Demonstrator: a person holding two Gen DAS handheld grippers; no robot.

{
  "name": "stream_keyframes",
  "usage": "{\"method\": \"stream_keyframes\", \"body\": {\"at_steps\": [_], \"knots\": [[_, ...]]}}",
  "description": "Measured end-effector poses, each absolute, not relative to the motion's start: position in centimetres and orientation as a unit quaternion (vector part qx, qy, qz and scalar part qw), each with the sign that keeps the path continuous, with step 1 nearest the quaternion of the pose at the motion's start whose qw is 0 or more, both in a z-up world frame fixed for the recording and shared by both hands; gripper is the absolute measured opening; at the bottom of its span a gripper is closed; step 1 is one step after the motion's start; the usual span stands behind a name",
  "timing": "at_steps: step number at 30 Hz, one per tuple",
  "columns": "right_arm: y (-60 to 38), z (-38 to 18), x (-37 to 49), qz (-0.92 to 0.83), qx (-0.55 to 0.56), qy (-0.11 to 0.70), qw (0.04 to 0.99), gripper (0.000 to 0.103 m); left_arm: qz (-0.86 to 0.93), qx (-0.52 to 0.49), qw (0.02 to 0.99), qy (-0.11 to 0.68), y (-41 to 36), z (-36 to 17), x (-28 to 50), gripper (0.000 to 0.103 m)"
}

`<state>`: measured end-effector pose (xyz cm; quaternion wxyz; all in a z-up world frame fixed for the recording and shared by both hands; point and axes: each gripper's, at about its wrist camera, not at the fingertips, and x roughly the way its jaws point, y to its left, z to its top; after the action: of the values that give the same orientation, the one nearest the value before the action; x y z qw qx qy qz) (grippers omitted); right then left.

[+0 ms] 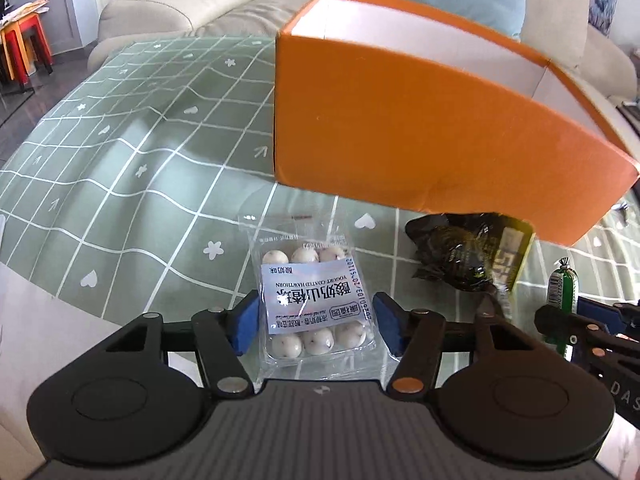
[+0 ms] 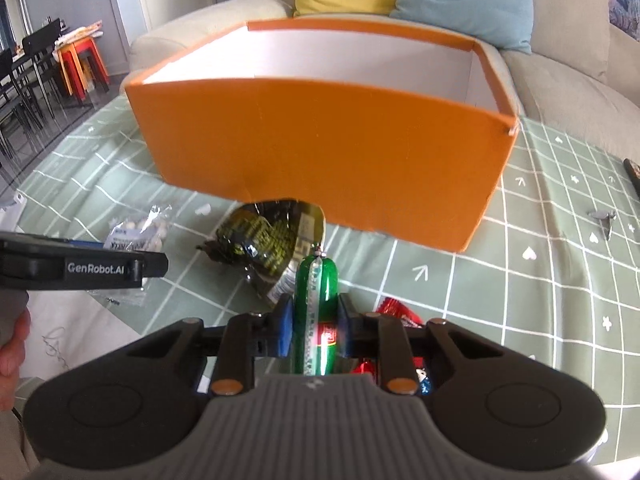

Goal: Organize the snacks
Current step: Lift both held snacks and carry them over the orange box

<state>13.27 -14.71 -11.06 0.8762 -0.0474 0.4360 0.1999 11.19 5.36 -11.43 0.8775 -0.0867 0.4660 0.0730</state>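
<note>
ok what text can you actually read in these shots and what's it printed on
"YOGURT-COATED HAWTHORN": upside down on the hawthorn ball pack, beside Chinese characters and a date code too small to read.
"GenRobot.AI": side of the left gripper.
"DAS": cut off, on the right gripper.
Green sausage and dark snack bag: print blurred.

Red wrappers (image 2: 394,312) behind hand-held gripper (image 2: 314,330)

I'm seeing the clear pack of white hawthorn balls (image 1: 316,304) lying flat between my left jaws. The green sausage (image 2: 316,312) is sitting pinched between my right jaws, before the orange box (image 2: 320,152).
</note>
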Motion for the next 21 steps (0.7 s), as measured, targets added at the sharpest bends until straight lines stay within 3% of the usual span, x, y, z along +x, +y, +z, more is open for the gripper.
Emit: {"method": "stream_keyframes", "body": {"at_steps": [12,21], "knots": [[-15.8,-6.9,12.1,0.203,-0.02,0.387,0.899,0.02,0.047,-0.087,0.917,0.386,4.7,-5.5,8.9,0.067],[-15.7,-1.3,14.2,0.215,-0.011,0.349,0.912,0.02,0.009,-0.072,0.938,0.339,3.0,-0.7,11.6,0.067]]}}
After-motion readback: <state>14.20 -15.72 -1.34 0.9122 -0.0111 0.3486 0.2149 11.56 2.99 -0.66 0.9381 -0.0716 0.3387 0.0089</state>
